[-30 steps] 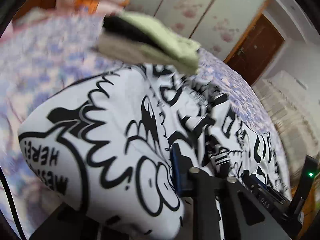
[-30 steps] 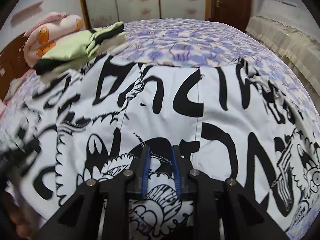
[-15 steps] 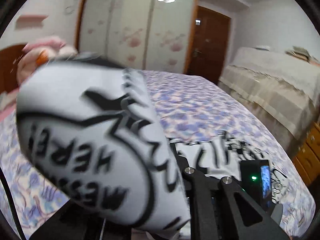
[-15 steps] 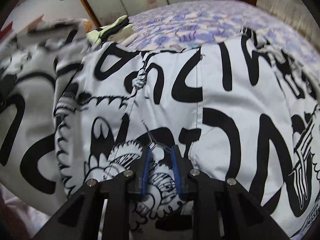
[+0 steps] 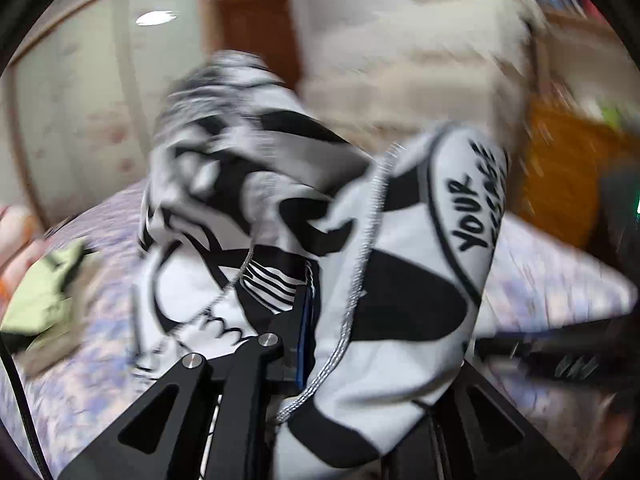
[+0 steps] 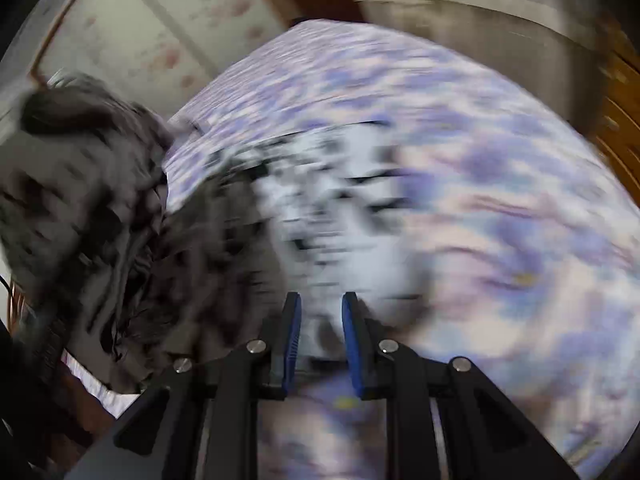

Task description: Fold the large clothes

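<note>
A large white garment with black cartoon print [image 5: 404, 264] hangs bunched in front of the left wrist camera. My left gripper [image 5: 310, 320] is shut on its cloth, which drapes over the right finger and hides it. In the right wrist view the same garment [image 6: 328, 216] is heavily blurred, partly lying on the floral bed [image 6: 500, 208] and partly lifted at the left [image 6: 80, 200]. My right gripper [image 6: 319, 340] has its blue pads a narrow gap apart, with blurred cloth between and beyond them; whether it grips is unclear.
A folded pale green garment [image 5: 44, 292] lies on the bed at left. A wardrobe [image 5: 80, 120] and brown door [image 5: 260, 40] stand behind. A beige covered piece [image 6: 480, 24] and an orange wooden cabinet [image 5: 560, 168] are to the right.
My left gripper has swung the garment up and round, turning toward the right of the room. The right wrist view has gone from sharp cloth to motion blur, with more bare bedspread showing.
</note>
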### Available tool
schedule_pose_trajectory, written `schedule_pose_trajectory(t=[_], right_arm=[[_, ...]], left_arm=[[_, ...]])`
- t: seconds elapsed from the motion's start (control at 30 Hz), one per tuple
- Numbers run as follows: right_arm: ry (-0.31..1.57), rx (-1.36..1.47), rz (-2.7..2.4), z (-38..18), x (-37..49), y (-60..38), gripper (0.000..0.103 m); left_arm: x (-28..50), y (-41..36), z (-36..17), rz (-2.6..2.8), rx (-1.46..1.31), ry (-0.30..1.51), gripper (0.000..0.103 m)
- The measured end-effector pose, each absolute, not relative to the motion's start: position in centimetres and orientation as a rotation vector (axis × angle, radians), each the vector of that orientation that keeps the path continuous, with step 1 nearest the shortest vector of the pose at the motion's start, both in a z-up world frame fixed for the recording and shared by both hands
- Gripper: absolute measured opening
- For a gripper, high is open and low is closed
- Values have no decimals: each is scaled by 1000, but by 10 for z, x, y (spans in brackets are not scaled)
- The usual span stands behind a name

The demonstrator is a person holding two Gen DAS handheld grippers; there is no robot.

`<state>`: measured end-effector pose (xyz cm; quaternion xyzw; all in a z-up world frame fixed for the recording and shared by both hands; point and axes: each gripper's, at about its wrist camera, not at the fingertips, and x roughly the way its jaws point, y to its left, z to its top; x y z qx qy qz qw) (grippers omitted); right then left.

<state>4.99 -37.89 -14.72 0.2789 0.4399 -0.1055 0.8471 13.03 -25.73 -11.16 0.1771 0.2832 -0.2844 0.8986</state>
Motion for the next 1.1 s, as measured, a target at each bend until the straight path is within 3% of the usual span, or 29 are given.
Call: schedule_pose_trajectory(t=[0.1,0.27,0.37,0.4,0.47,0.53,0.6,0.87,1.1], right_arm=[[934,617,-297,-156,33,-398,21],[934,644,-299,-163,21,-406,21],[937,664,-284,-163,19,-409,22],[934,673,-279,-161,20,-410,22],[920,685,-267,-154,20,-411,24],[895,677,-268,-147,22,-411,41],[854,656,-277,-133,19,-412,47],[848,564,-110,-94,53,-400,47],[1091,484,-55,-141,116,-376,46]], left_arm=[[132,-295,-167,-601,492,735,11],[129,-287,-166,-622,485,722,15],[127,-276,-154,-667,451,754,37],[131,-272,-153,-680,439,767,56],[125,-265,-140,-720,377,799,69],[117,-255,-130,-770,314,831,70],[107,-241,-119,-797,242,854,70],[132,-158,-80,-601,49,833,70],[178,-104,-119,-402,10,979,70]])
